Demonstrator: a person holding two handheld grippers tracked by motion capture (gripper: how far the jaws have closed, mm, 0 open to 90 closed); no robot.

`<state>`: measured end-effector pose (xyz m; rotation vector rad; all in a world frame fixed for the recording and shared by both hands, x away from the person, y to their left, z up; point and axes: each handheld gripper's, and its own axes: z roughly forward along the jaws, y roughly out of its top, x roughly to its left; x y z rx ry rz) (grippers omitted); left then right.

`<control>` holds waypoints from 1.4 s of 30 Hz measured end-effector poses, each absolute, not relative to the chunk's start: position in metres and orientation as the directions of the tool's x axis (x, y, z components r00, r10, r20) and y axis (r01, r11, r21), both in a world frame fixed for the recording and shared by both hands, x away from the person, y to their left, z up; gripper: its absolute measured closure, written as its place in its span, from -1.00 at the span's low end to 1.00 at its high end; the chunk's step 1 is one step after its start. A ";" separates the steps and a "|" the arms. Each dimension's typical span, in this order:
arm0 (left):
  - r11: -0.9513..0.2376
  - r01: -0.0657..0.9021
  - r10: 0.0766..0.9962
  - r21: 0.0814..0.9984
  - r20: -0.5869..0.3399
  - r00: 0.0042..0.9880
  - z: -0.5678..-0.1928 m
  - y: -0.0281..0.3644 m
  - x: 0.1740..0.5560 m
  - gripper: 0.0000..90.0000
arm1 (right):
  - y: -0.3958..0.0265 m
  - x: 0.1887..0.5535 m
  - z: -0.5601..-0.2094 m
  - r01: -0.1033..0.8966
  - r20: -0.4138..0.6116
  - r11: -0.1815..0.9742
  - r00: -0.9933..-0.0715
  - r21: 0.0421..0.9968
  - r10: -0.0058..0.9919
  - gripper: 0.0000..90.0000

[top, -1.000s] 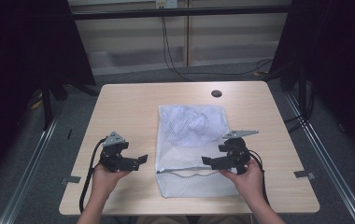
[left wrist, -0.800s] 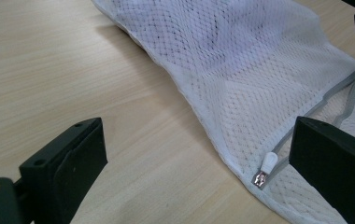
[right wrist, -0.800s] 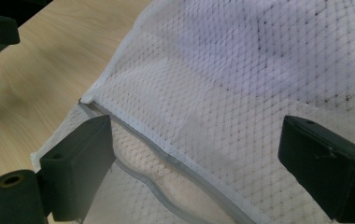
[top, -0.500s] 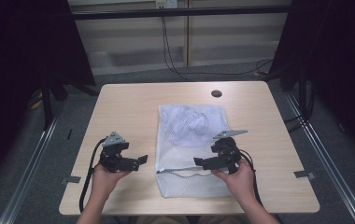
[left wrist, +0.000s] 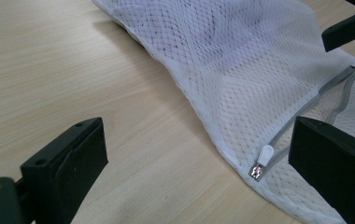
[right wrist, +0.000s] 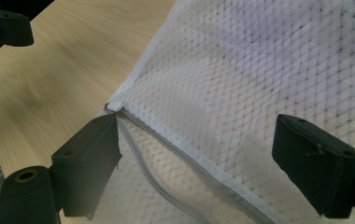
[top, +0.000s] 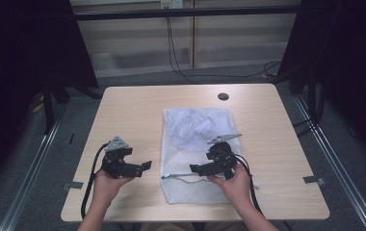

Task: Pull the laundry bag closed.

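Open tongs [right wrist: 196, 163], mesh bag [right wrist: 269, 70], zipper [right wrist: 166, 135]

White mesh laundry bag [top: 195, 139] with a grey zipper [left wrist: 306, 109], on a light wood-grain bench [top: 133, 110]; black fingers [right wrist: 89, 163].

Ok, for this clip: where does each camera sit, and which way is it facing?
High view: above the person's side, looking forward and down at the table and mesh bag; forearms and both grippers show.
Left gripper view: rides the left gripper, faces the bag's zipper pull; own fingers open.
Right gripper view: rides the right gripper, over the bag; own fingers open.
Both gripper views share the zipper.
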<state>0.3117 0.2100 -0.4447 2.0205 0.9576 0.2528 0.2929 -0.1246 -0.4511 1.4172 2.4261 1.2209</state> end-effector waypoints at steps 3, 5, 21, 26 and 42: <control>-0.336 0.535 0.708 0.775 -0.167 0.686 -0.445 0.210 0.312 -0.90 | -0.120 0.294 -0.452 0.704 0.317 0.257 -0.573 0.662 0.756 -0.63; -0.335 0.533 0.708 0.777 -0.166 0.687 -0.445 0.210 0.312 -0.90 | -0.115 0.295 -0.453 0.711 0.327 0.256 -0.571 0.655 0.753 -0.58; -0.346 0.538 0.705 0.769 -0.166 0.689 -0.445 0.211 0.311 -0.90 | -0.096 0.301 -0.459 0.736 0.415 0.237 -0.582 0.634 0.699 -0.21; -0.348 0.540 0.703 0.766 -0.168 0.691 -0.446 0.210 0.312 -0.90 | -0.091 0.302 -0.462 0.742 0.440 0.236 -0.588 0.627 0.679 -0.12; -0.357 0.540 0.696 0.762 -0.169 0.698 -0.446 0.210 0.312 -0.90 | -0.071 0.306 -0.471 0.759 0.474 0.246 -0.588 0.602 0.655 0.02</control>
